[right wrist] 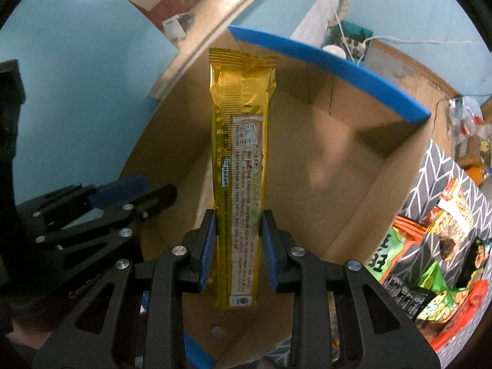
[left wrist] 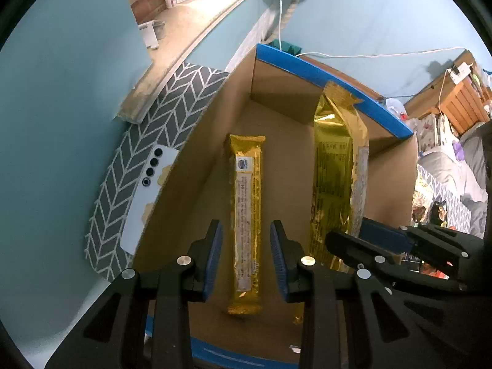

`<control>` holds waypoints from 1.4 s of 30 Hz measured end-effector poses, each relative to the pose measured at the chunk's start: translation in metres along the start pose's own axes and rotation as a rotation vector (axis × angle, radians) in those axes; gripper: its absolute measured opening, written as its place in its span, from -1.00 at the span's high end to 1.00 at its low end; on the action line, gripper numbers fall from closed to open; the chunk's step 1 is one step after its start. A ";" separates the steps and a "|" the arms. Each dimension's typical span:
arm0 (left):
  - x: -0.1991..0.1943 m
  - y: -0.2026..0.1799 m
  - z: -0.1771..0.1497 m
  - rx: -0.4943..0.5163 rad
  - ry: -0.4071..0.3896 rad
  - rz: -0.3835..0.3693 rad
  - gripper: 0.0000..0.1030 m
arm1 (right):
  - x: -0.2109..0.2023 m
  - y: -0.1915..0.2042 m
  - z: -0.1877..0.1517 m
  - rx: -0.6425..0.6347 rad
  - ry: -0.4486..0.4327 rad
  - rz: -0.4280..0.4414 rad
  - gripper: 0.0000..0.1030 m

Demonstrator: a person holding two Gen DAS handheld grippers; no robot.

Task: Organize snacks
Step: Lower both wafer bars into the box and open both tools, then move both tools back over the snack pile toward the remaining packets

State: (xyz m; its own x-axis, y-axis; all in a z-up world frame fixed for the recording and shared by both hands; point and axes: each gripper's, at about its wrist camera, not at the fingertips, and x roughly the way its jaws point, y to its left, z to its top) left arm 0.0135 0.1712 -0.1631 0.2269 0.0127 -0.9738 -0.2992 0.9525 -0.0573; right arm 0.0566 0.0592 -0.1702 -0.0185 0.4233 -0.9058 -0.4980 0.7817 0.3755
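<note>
Left wrist view.
- Left gripper (left wrist: 247, 261): at 6 o'clock, fingers spread, nothing between the pads; it hangs over the box with a gap on either side of the pack seen beyond it.
- Box (left wrist: 310, 70): open cardboard carton with blue tape along its rim, filling the centre of the frame.
- Flat pack (left wrist: 247, 212): long gold wrapper lying on the box floor, label side up, running from 12 to 6 o'clock through the middle.
- Held pack (left wrist: 335, 169): a second gold wrapper at 3 o'clock of the flat one, upright, its crimped top just above the taped rim.
- Right gripper (left wrist: 356, 236): enters from 4 o'clock, pads closed on the lower part of the held pack.
- Phone (left wrist: 147, 196): white, four lenses, lying on a herringbone cloth (left wrist: 184, 92) at 9 o'clock, just outside the box wall.

Right wrist view.
- Right gripper (right wrist: 237, 252): at 6 o'clock, clenched on the held pack (right wrist: 243, 160), both blue pads pressed to its edges near the lower end; the pack stands tall over the box (right wrist: 338, 58) interior.
- Left gripper (right wrist: 129, 196): at 9 o'clock, over the near box wall; its opening cannot be judged from this side.
- Snack bags (right wrist: 430, 261): mixed green, orange and red packets heaped on the cloth (right wrist: 436, 178) at 4 o'clock, outside the box.
</note>
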 end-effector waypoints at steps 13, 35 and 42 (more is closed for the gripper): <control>-0.013 0.011 -0.007 -0.031 0.002 0.018 0.03 | -0.029 -0.010 -0.007 0.077 -0.051 -0.063 -0.31; -0.050 -0.076 -0.023 0.102 -0.010 -0.065 -0.16 | -0.116 -0.073 -0.057 0.226 -0.157 -0.129 -0.43; -0.050 -0.118 -0.033 0.173 0.007 -0.100 -0.17 | -0.141 -0.109 -0.086 0.299 -0.174 -0.154 -0.44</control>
State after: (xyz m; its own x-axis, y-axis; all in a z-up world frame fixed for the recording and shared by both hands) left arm 0.0070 0.0477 -0.1151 0.2413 -0.0861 -0.9666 -0.1121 0.9869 -0.1159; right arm 0.0387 -0.1248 -0.0998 0.1974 0.3415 -0.9189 -0.2078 0.9306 0.3012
